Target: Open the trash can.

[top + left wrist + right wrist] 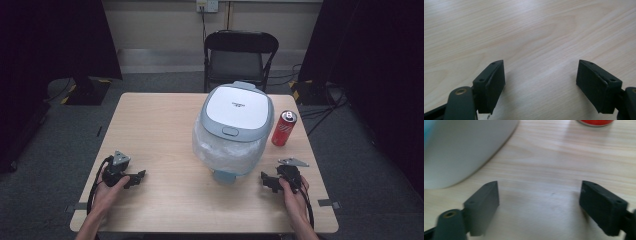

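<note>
Both the left gripper [139, 176] and right gripper [265, 180] rest on the table [160, 125] near the person, jaws apart and empty, flanking the rice cooker [234, 127] ready to reach it.

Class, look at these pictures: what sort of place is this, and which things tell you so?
Probably a recording studio or lab, not a kitchen: dark curtains flank a lone wooden table, a folding chair stands behind, and cables trail across grey carpet.

The person's forearms are bare, no sleeves. Each hand carries a black gripper, left [131, 178] and right [270, 182], topped by a grey three-cornered plate and trailing a black cable. The fingers [489, 86] are blocky black pads with small screw holes and a brass-ringed pivot.
</note>
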`<action>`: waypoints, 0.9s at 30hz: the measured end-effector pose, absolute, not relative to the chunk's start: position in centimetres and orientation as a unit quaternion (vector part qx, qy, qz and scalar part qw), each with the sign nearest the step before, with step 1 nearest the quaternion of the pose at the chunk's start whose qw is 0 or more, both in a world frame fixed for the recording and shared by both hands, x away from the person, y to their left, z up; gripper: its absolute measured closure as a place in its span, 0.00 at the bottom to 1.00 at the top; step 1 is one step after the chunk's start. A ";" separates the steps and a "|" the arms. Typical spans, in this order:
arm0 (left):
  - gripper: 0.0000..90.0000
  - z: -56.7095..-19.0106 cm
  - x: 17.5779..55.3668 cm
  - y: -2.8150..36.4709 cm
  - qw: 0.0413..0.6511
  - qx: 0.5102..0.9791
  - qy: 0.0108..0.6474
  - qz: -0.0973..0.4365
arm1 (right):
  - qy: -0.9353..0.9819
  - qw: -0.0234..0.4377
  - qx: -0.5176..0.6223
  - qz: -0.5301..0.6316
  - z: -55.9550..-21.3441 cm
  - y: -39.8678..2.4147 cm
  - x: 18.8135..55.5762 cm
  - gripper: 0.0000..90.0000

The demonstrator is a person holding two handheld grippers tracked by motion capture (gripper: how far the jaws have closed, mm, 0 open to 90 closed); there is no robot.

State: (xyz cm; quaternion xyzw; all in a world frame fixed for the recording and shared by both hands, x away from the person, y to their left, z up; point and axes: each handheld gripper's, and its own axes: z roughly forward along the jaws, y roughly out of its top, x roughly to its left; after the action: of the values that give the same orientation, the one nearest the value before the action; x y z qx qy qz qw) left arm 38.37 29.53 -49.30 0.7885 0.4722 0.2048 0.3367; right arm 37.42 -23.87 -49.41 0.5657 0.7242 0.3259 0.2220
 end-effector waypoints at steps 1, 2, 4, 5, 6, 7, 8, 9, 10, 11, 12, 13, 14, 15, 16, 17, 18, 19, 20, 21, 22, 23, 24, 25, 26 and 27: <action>0.28 -48.9 38.4 29.3 0.350 0.788 0.469 0.191 | 0.728 0.224 0.561 0.326 -49.3 -23.8 37.4 0.18; 0.28 -48.5 38.3 28.9 0.355 0.791 0.460 0.191 | 0.729 0.223 0.558 0.328 -49.1 -23.8 37.4 0.19; 0.26 -47.8 38.4 27.7 0.354 0.797 0.443 0.206 | 0.732 0.214 0.553 0.336 -48.7 -24.0 37.5 0.23; 0.26 -47.8 38.4 27.7 0.354 0.797 0.443 0.206 | 0.732 0.214 0.553 0.336 -48.7 -24.0 37.5 0.23; 0.26 -47.4 38.8 26.8 0.357 0.800 0.437 0.205 | 0.729 0.216 0.554 0.339 -48.4 -24.2 37.6 0.23; 0.26 -47.3 39.2 26.4 0.359 0.800 0.436 0.201 | 0.729 0.217 0.554 0.339 -48.3 -24.3 37.7 0.23; 0.26 -47.3 39.2 26.4 0.359 0.800 0.436 0.201 | 0.730 0.216 0.554 0.339 -48.1 -24.4 37.9 0.23; 0.26 -46.8 39.9 25.6 0.383 0.790 0.440 0.187 | 0.729 0.219 0.552 0.340 -47.9 -24.6 38.0 0.23; 0.26 -46.6 40.3 25.1 0.386 0.793 0.433 0.190 | 0.726 0.224 0.554 0.340 -47.7 -24.7 38.1 0.23; 0.26 -46.3 40.7 24.5 0.385 0.796 0.425 0.194 | 0.723 0.228 0.555 0.342 -47.5 -24.9 38.2 0.23; 0.26 -46.0 41.3 24.0 0.386 0.797 0.424 0.191 | 0.720 0.234 0.554 0.346 -47.2 -25.0 38.4 0.23; 0.26 -45.7 41.9 23.5 0.389 0.796 0.423 0.191 | 0.717 0.240 0.553 0.352 -47.0 -25.2 38.7 0.24; 0.26 -45.5 42.6 22.8 0.397 0.791 0.426 0.188 | 0.715 0.245 0.548 0.358 -46.8 -25.3 39.0 0.26; 0.26 -45.5 42.6 22.8 0.397 0.791 0.426 0.188 | 0.715 0.245 0.548 0.358 -46.8 -25.3 39.0 0.26; 0.26 -45.2 43.3 22.3 0.400 0.790 0.424 0.190 | 0.718 0.251 0.541 0.360 -46.5 -25.4 39.3 0.27; 0.27 -44.7 44.6 20.9 0.409 0.788 0.418 0.191 | 0.722 0.267 0.537 0.345 -46.1 -25.3 40.1 0.27; 0.27 -44.6 45.2 20.2 0.414 0.784 0.421 0.190 | 0.721 0.271 0.536 0.346 -46.0 -25.3 40.4 0.27; 0.27 -44.4 45.9 19.6 0.416 0.785 0.418 0.191 | 0.721 0.269 0.536 0.347 -45.9 -25.2 40.8 0.27; 0.27 -44.4 46.5 19.0 0.420 0.783 0.418 0.187 | 0.718 0.270 0.537 0.351 -45.7 -25.1 41.1 0.27; 0.27 -44.4 47.0 18.4 0.430 0.779 0.418 0.185 | 0.714 0.275 0.538 0.354 -45.6 -25.0 41.4 0.27; 0.27 -44.3 47.7 17.9 0.438 0.781 0.412 0.169 | 0.709 0.280 0.540 0.356 -45.4 -24.9 41.6 0.27; 0.27 -44.4 48.2 17.2 0.440 0.779 0.417 0.161 | 0.705 0.285 0.541 0.359 -45.3 -24.8 41.8 0.28; 0.28 -44.4 48.7 16.5 0.436 0.781 0.414 0.169 | 0.704 0.288 0.538 0.363 -45.1 -24.6 42.0 0.29; 0.28 -44.4 48.7 16.5 0.436 0.781 0.414 0.169 | 0.704 0.288 0.538 0.363 -45.1 -24.6 42.0 0.29; 0.28 -44.5 49.6 15.3 0.436 0.782 0.412 0.171 | 0.700 0.301 0.537 0.363 -44.8 -24.3 42.2 0.29; 0.28 -44.5 50.1 14.9 0.435 0.782 0.414 0.165 | 0.694 0.303 0.538 0.371 -44.8 -24.2 42.3 0.30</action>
State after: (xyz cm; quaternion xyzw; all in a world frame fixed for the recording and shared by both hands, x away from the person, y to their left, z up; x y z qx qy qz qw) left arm 50.13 14.93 -44.48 0.7823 0.4136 0.1654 0.4355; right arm 42.31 -24.18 -44.78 0.5382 0.6936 0.3705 0.3033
